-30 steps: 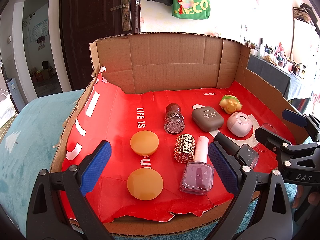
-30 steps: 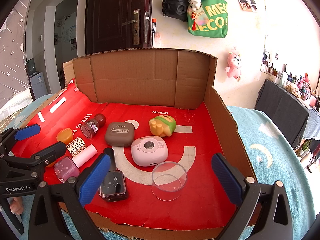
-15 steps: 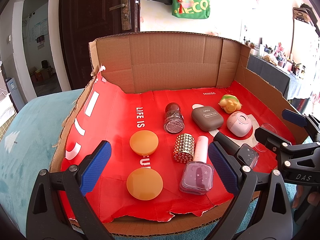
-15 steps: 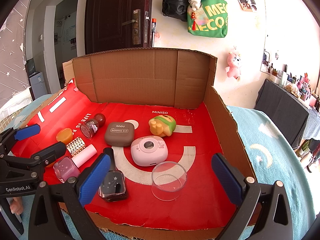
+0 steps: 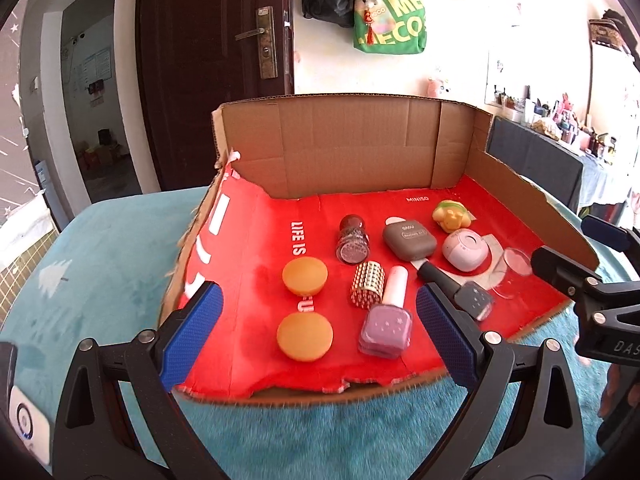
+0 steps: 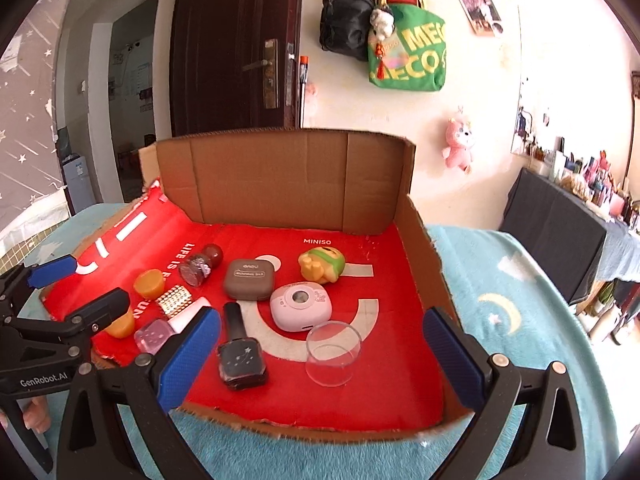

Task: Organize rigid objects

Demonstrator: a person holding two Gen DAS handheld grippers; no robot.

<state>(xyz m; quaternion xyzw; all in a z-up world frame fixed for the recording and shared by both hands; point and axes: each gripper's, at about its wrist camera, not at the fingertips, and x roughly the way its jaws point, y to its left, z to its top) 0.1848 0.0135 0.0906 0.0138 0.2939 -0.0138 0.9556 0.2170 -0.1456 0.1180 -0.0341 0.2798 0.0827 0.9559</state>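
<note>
An open cardboard box (image 5: 352, 148) with a red floor holds small items. In the left wrist view I see two orange lids (image 5: 305, 275), a studded gold tube (image 5: 366, 289), a purple polish bottle (image 5: 387, 322), a dark polish bottle (image 5: 460, 290), a glitter jar (image 5: 353, 236), a grey case (image 5: 409, 239), a pink case (image 5: 465, 249), a green-yellow toy (image 5: 451, 215) and a clear cup (image 5: 512, 266). My left gripper (image 5: 318, 336) is open and empty before the box's front edge. My right gripper (image 6: 320, 354) is open and empty, near the clear cup (image 6: 333, 353) and dark bottle (image 6: 240, 354).
The box sits on a teal fleece cover (image 5: 100, 264). A dark door (image 5: 208, 60) and a wall with hanging bags (image 6: 404, 52) stand behind. A dark table with clutter (image 6: 568, 216) is at the right. A white device (image 5: 28, 428) lies at the lower left.
Both grippers have pulled back and risen a little from the box, so more of the teal cover shows in front. The objects have not moved.
</note>
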